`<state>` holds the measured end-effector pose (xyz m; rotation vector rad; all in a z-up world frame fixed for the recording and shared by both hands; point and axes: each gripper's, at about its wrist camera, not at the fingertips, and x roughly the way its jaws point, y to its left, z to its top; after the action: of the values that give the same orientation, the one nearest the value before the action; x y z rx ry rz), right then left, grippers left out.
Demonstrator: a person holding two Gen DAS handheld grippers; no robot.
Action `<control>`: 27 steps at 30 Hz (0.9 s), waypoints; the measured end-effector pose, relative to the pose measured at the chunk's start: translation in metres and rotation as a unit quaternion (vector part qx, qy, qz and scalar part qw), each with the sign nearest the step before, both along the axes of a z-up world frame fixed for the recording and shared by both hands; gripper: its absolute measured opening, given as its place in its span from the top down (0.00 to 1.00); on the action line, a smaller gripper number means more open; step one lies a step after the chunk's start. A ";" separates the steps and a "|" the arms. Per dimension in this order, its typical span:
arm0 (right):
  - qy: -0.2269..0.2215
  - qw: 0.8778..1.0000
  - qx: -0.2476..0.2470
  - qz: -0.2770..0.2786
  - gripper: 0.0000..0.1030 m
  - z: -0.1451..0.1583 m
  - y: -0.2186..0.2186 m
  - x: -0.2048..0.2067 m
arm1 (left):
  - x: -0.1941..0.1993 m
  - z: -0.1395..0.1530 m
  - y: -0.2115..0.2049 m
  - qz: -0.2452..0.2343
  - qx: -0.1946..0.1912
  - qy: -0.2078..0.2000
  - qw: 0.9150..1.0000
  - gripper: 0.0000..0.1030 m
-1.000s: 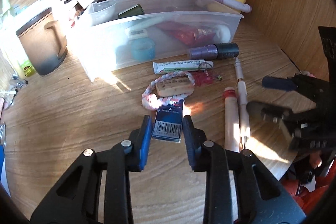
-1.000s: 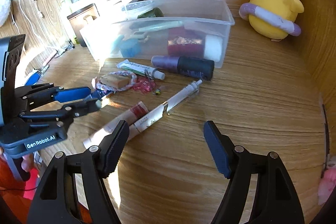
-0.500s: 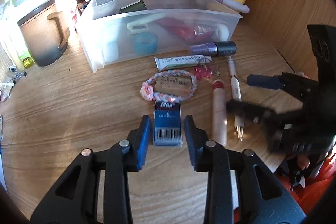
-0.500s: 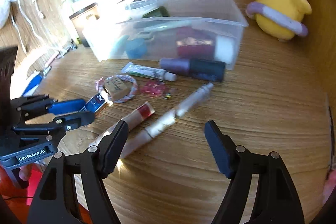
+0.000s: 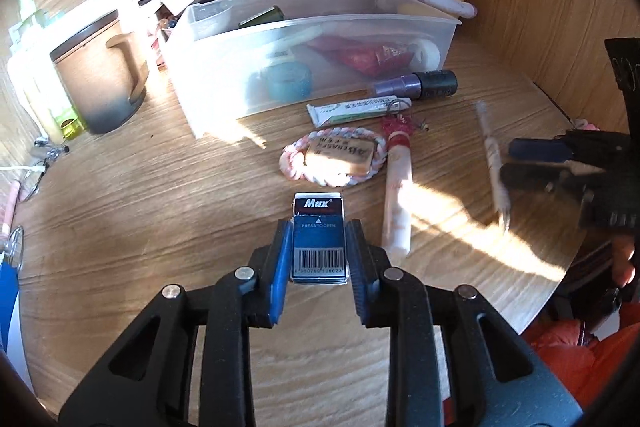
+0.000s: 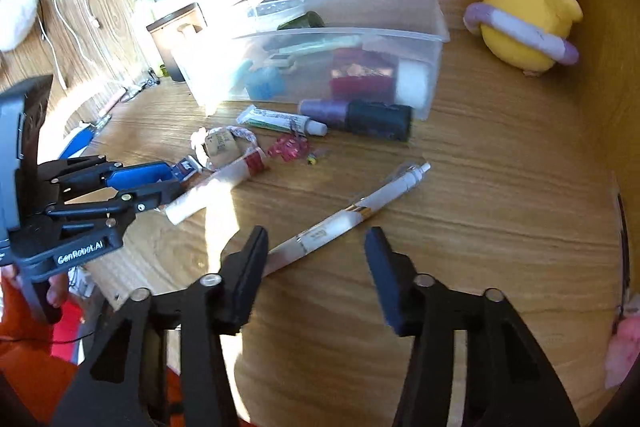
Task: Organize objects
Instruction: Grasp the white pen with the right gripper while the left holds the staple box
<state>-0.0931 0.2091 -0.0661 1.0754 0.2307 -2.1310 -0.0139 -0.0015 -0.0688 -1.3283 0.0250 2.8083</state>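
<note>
My left gripper [image 5: 319, 247] is clamped on the staple box [image 5: 319, 242] — both pads touch its long sides, barcode end toward the camera. The box sits low over the desk [image 5: 160, 195], with the braided ring [image 5: 336, 163] just beyond it at 12 o'clock and the pink tube [image 5: 397, 203] just beside it at 2 o'clock. The bin [image 5: 312, 67] stands farther off at 12 o'clock; a green tube [image 5: 356, 109] and a purple bottle [image 5: 416, 86] lie along its front wall.

My right gripper [image 6: 316, 247] hangs with jaws spread wide, gripping nothing. The white pen [image 6: 352, 215] lies on the desk between them — its near end passes close by the left finger [image 6: 244, 275], its tip pointing to 1 o'clock.
</note>
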 end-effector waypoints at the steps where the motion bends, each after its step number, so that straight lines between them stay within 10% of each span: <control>1: 0.000 1.000 0.005 -0.005 0.63 0.001 0.004 0.000 | 0.002 0.000 -0.001 0.001 0.000 -0.001 1.000 0.74; 10: -0.047 0.995 -0.035 -0.076 0.57 0.000 0.026 -0.025 | 0.002 0.000 -0.001 0.003 0.002 0.001 1.000 0.73; 16: 0.008 0.997 -0.003 -0.082 0.51 -0.002 -0.001 -0.024 | 0.001 -0.001 -0.002 0.004 0.003 0.011 1.000 0.69; 27: 0.048 0.998 0.035 0.001 0.87 0.002 -0.006 -0.003 | 0.004 0.000 -0.010 0.013 0.000 0.016 1.000 0.74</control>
<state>-0.0963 0.2033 -0.0644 1.0140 0.3541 -2.1887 -0.0095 -0.0118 -0.0689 -1.2932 0.0079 2.8512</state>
